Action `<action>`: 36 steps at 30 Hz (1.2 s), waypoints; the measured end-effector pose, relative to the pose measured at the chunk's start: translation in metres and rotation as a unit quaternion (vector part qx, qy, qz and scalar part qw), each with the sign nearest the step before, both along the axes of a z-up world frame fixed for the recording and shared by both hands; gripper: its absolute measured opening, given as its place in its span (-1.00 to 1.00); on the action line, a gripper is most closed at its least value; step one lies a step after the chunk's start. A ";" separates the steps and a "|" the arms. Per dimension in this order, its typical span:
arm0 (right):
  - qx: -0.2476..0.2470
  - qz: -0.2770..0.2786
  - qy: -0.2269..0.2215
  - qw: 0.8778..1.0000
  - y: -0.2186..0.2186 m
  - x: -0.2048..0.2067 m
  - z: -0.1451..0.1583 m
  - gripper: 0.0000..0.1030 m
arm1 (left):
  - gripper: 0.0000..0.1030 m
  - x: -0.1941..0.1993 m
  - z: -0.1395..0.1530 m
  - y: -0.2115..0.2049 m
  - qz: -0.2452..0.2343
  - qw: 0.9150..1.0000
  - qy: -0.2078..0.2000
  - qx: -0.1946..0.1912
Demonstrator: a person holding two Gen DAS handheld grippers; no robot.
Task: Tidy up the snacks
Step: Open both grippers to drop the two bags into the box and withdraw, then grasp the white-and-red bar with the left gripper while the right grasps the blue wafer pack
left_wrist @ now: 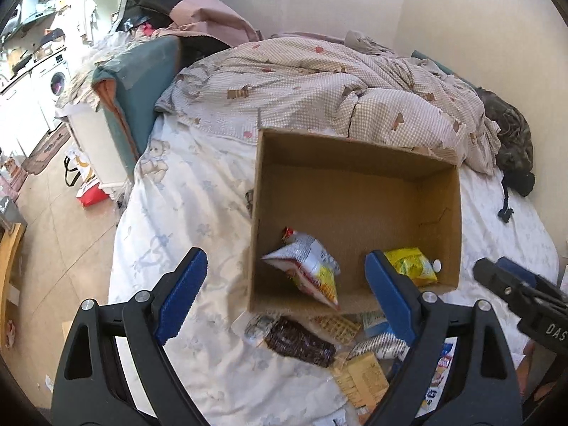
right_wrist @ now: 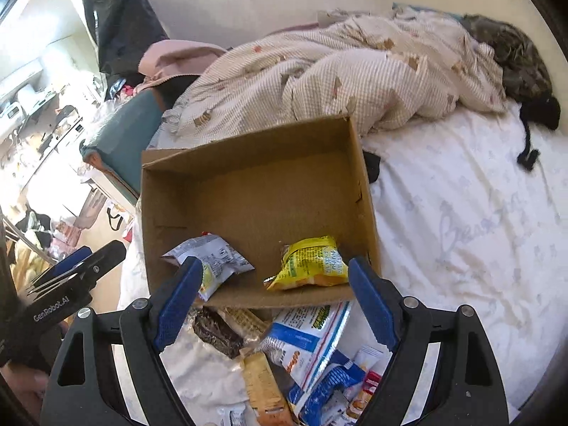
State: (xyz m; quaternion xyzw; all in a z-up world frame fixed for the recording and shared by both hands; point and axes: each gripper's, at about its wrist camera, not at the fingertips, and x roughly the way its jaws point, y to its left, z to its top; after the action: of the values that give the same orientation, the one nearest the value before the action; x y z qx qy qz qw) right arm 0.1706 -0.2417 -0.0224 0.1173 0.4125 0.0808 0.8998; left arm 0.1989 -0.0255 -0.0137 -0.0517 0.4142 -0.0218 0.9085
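Blue-padded and spread wide with nothing between the pads, the left claw (left_wrist: 285,277) and the right claw (right_wrist: 275,285) hover over loose snack packets (right_wrist: 301,348) scattered on the white bed sheet (right_wrist: 461,220), among them a dark brown bar (left_wrist: 300,340) and a tan wafer pack (right_wrist: 264,390). Just beyond them the open cardboard box (left_wrist: 355,191) sits on the bed, holding a white-and-red packet (left_wrist: 309,266) against its left wall and a yellow packet (right_wrist: 310,261) by its near right corner. Behind the box lies a rumpled checked quilt (left_wrist: 319,85).
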 end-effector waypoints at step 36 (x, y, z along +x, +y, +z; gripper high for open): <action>0.087 -0.093 0.078 0.989 -0.062 -0.084 -0.040 0.68 | 0.72 -0.091 -0.088 0.006 0.021 0.980 0.192 -0.058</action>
State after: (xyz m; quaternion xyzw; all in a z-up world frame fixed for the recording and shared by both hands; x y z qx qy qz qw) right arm 0.0868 -0.3041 -0.0622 0.2389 0.4599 0.0232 0.8549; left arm 0.1078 -0.0194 -0.1018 -0.1161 0.5775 -0.0167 0.8079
